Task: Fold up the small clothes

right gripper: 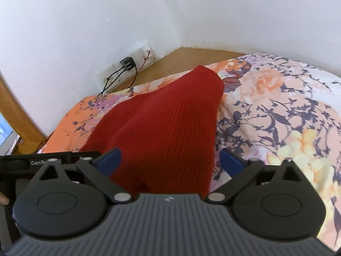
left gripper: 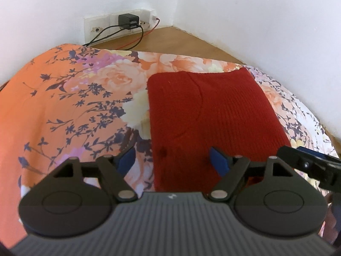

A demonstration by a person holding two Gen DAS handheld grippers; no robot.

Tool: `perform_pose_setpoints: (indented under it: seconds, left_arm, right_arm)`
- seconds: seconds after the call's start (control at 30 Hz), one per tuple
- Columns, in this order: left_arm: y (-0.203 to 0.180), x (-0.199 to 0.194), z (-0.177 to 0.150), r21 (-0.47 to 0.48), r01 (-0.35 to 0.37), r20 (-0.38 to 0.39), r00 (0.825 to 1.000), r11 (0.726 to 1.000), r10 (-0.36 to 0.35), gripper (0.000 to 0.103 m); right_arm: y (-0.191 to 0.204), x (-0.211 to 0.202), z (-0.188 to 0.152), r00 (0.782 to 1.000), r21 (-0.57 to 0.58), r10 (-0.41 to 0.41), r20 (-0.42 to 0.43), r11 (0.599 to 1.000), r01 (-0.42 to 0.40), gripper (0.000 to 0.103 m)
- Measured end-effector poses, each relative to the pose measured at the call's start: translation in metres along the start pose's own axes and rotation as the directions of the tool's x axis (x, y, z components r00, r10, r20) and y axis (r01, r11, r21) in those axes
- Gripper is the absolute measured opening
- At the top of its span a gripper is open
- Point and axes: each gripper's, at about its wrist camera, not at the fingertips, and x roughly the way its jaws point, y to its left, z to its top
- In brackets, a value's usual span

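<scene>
1. Red knit garment [left gripper: 213,115] lies flat on my bed's floral bedsheet [left gripper: 64,98], folded into a rough rectangle, its ribbed surface facing up.
2. My left claw [left gripper: 174,160] is spread wide over the garment's near left edge: the right blue pad [left gripper: 219,162] sits over red knit, the left blue pad [left gripper: 126,157] over the sheet, and nothing is pinched between them.
3. My right claw [right gripper: 170,162] is also spread, straddling the garment's near right part; the left pad [right gripper: 109,160] is over the knit, the right pad [right gripper: 231,163] over the sheet just beside the cloth edge.
4. From the right wrist view, the garment [right gripper: 170,117] stretches away from me, narrowing toward the far edge of the bed.
5. Whether any pad touches the cloth, I cannot tell.
6. Beyond the bed, a black charger [left gripper: 128,21] with cables sits plugged into a white wall socket strip [left gripper: 102,24] above a wooden floor [left gripper: 181,40].
7. My right claw's black body [left gripper: 309,164] shows at the right edge of the left wrist view.
</scene>
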Motion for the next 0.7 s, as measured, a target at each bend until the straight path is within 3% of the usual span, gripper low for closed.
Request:
perform_pose_setpoints:
  seconds: [0.13,0.27,0.7]
  left_arm:
    - [-0.009,-0.007,-0.008,0.015,-0.021,-0.014,1.0,1.0,0.021,0.078]
    - [-0.014,-0.009,-0.015,0.009,-0.025,-0.032,0.999,1.0,0.025,0.078]
    - [-0.02,0.001,-0.022,-0.002,-0.045,-0.081,0.996,0.999,0.045,0.078]
  right_arm:
    - [0.005,-0.005,-0.014,0.997,0.005,-0.054,-0.046,0.999,0.054,0.103]
    - [0.007,-0.002,-0.028,0.993,0.003,-0.05,-0.103,0.999,0.05,0.103]
    - [0.008,0.005,-0.031,0.99,0.0,-0.048,-0.132,0.999,0.048,0.103]
